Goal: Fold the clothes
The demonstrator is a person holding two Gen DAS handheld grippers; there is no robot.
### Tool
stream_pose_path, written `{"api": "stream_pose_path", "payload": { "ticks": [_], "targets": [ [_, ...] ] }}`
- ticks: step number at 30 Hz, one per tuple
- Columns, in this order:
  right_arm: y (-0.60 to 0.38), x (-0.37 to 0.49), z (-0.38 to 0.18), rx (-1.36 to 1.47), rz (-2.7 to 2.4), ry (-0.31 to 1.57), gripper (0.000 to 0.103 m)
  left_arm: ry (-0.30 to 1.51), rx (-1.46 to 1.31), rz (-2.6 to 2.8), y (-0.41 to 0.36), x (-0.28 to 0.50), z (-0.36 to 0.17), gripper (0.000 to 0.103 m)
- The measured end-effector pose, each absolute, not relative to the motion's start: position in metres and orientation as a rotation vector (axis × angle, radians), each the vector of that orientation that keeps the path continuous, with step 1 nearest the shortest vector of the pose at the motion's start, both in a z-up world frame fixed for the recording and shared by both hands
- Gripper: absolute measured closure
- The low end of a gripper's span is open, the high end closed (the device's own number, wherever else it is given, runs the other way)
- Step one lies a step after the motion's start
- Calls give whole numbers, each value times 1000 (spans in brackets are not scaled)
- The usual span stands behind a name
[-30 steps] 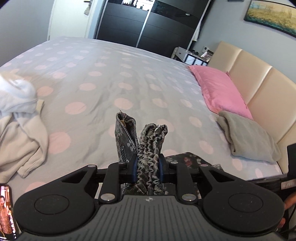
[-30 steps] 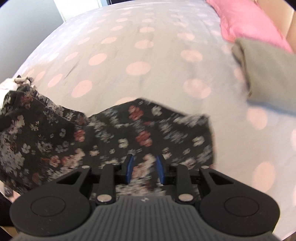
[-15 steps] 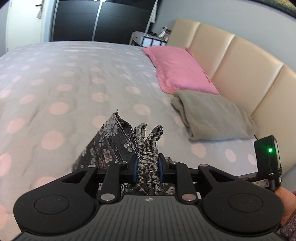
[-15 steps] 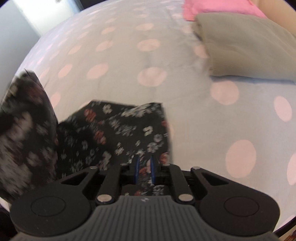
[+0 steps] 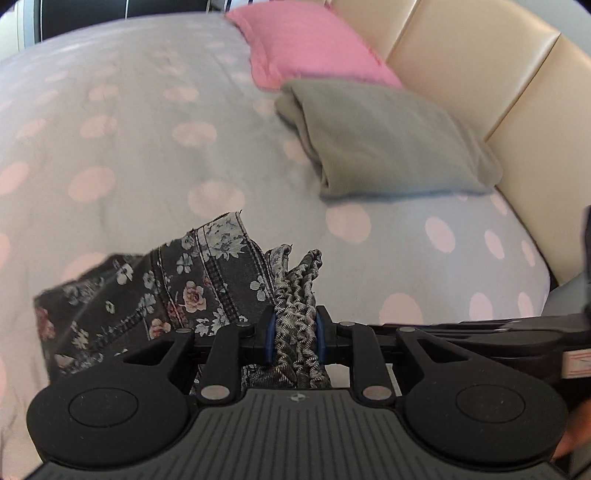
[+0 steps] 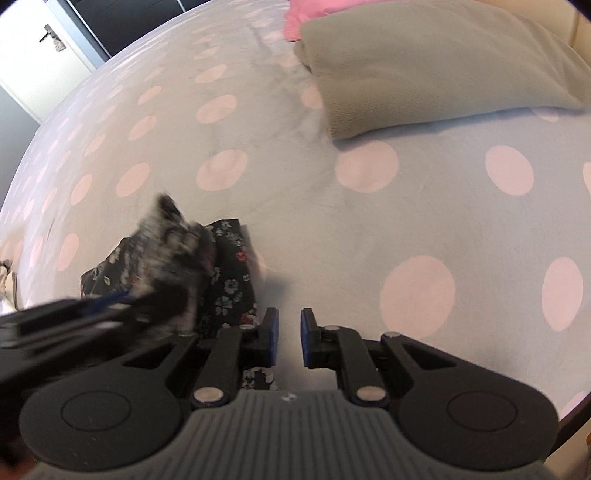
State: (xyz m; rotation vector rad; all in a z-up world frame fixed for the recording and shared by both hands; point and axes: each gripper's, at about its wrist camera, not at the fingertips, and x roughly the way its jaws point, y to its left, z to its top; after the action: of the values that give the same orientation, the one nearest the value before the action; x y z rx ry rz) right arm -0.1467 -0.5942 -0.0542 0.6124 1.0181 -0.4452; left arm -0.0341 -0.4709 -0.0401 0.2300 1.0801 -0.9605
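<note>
A bed (image 5: 155, 158) covered in a pale grey sheet with large pink polka dots fills the room. A cream padded leather headboard (image 5: 491, 66) stands at its head, with a pink pillow (image 5: 310, 44) lying against it. Beyond the bed's far edge are a dark glossy wardrobe (image 6: 122, 18) and a white door with a metal handle (image 6: 40, 55). Soft daylight falls across the bedding.

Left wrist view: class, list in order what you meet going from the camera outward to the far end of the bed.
left hand-held gripper → floral garment → folded grey garment → pink pillow
</note>
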Motion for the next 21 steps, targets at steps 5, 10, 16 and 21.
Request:
{"api": "stream_pose_path", "payload": {
  "ticks": [5, 10, 16, 21],
  "targets": [
    [-594, -146, -58, 632, -434, 1019, 88, 1189, 230, -960, -482, -28, -67, 84],
    [-597, -151, -60, 661, -462, 1017, 87, 1294, 137, -961, -479, -17, -72, 76],
    [-602, -159, -61, 713, -476, 999, 87, 1316, 22, -1018, -462, -10, -54, 74],
    [-599, -163, -55, 731, -437, 939, 83, 1209, 38, -1004, -427, -5, -26, 74]
  ]
}}
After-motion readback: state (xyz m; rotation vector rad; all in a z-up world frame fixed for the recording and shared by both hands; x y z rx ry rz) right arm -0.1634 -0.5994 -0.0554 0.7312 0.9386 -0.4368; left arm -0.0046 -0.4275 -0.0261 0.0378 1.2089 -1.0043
